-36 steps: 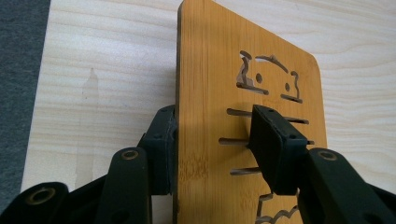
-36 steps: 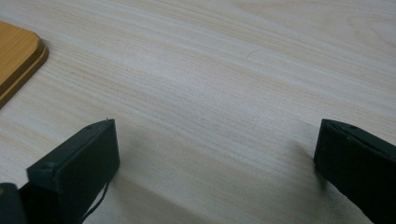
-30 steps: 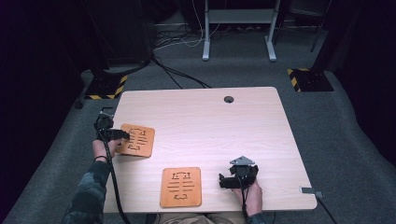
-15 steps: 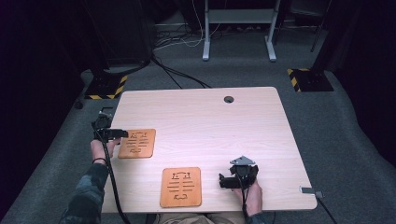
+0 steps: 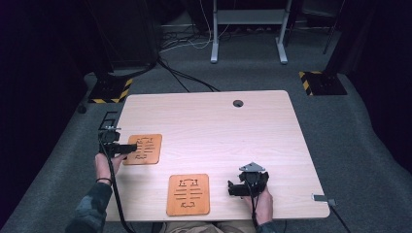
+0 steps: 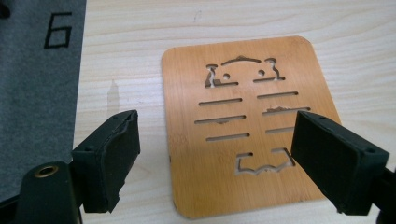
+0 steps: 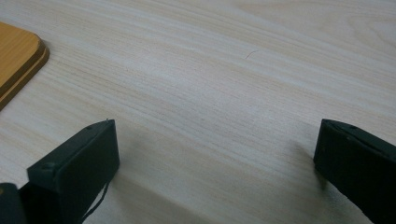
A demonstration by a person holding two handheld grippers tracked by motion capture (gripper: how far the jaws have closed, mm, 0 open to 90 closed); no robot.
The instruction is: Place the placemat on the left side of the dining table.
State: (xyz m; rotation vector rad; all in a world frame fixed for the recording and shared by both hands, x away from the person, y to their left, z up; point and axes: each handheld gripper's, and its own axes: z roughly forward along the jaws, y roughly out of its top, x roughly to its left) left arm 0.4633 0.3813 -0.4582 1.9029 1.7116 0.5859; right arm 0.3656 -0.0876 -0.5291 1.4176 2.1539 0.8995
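Sliding back toward the bench's left edge, our left hand-held gripper (image 5: pixel 127 148) has pulled away from the middle of the orange wooden coaster with cut-out slots (image 5: pixel 144 149) since a second ago, and that coaster has swung round a little to lie squarer to the bench edges. We now see the jaws just over the coaster's left edge in the high view. In the left gripper view the jaws stand spread wide, one out over bare wood beside the coaster, the other over its lower corner, with nothing pinched between them.

We take the light wooden bench (image 5: pixel 218 121) and its round cable hole (image 5: pixel 238 103) at the far edge as our landmark. Well nearer us than that hole, close to the near edge, lies a second orange slotted wooden coaster (image 5: pixel 188 193), flat and untouched.

Just beside it, toward the bench's right side, our right hand-held gripper (image 5: pixel 232 188) sits low on the wood, unmoved. In the right gripper view its jaws are spread apart over bare bench, empty, with that coaster's rounded corner apart from them.
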